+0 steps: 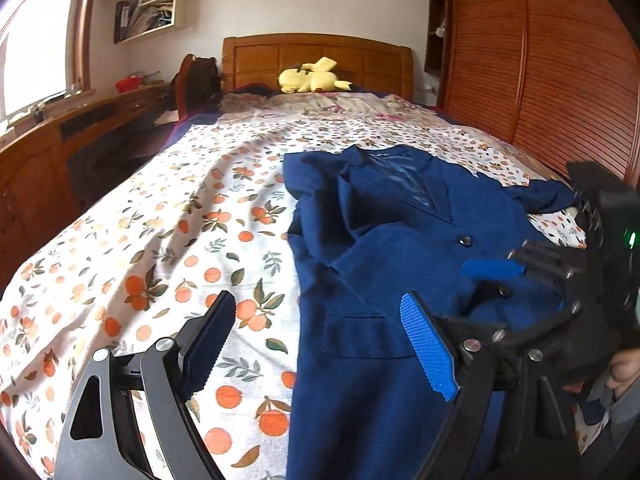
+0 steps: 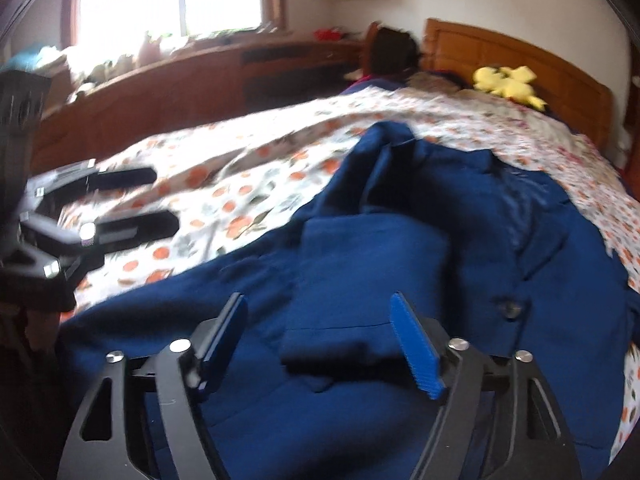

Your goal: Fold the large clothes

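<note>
Both grippers [image 1: 320, 344] [image 2: 324, 344] open, hovering over jacket [image 1: 380, 248].

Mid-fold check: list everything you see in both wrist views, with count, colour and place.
jacket: one, dark blue, buttons visible, spread on the bed's right side
bedspread: one, white with orange fruit print, covering the bed
plush toy: one, yellow, by the headboard
headboard: one, brown wood, far end
wardrobe: one, reddish wood, right of bed
shelves: cream, on the wall, upper left
left gripper: black, blue fingers, open, over the jacket's edge
right gripper: black, blue fingers, open, above the jacket
</note>
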The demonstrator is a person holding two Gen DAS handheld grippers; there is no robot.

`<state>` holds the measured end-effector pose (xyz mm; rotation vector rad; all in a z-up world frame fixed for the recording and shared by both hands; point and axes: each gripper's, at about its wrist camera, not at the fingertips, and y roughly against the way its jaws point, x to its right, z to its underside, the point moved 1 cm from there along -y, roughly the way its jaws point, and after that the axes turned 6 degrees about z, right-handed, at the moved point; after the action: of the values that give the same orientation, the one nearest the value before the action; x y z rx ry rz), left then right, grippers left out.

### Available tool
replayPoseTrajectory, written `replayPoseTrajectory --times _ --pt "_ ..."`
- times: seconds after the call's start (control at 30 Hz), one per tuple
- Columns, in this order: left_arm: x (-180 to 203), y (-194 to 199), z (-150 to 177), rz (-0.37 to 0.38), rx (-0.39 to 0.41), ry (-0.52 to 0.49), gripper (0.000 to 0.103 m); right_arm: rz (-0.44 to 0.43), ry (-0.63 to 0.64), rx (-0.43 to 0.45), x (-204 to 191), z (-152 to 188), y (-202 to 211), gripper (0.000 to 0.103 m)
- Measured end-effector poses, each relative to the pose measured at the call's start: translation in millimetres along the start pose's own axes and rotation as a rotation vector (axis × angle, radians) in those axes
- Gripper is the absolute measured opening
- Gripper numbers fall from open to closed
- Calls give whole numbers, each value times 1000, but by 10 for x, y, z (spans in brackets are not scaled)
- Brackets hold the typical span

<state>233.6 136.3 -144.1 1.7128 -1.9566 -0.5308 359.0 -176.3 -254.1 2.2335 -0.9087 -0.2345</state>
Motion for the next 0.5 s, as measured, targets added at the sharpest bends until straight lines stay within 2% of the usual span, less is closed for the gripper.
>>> replayPoseTrajectory --times 0.07,0.1,0.23,0.33,0.5 --pt "-25 -9 8 0 -4 6 86 -17 32 -44 -57 59 -119 47" --pt "-39 -16 17 -1 -8 9 86 -15 39 -67 -69 93 -184 43" --pt "-57 -48 38 -6 -16 12 86 5 31 -113 -30 174 -312 43" --pt "-71 -65 35 -4 -18 16 86 37 46 -111 -60 211 -314 37" --pt "-69 -101 36 9 -25 17 86 47 59 -106 -49 219 -262 13"
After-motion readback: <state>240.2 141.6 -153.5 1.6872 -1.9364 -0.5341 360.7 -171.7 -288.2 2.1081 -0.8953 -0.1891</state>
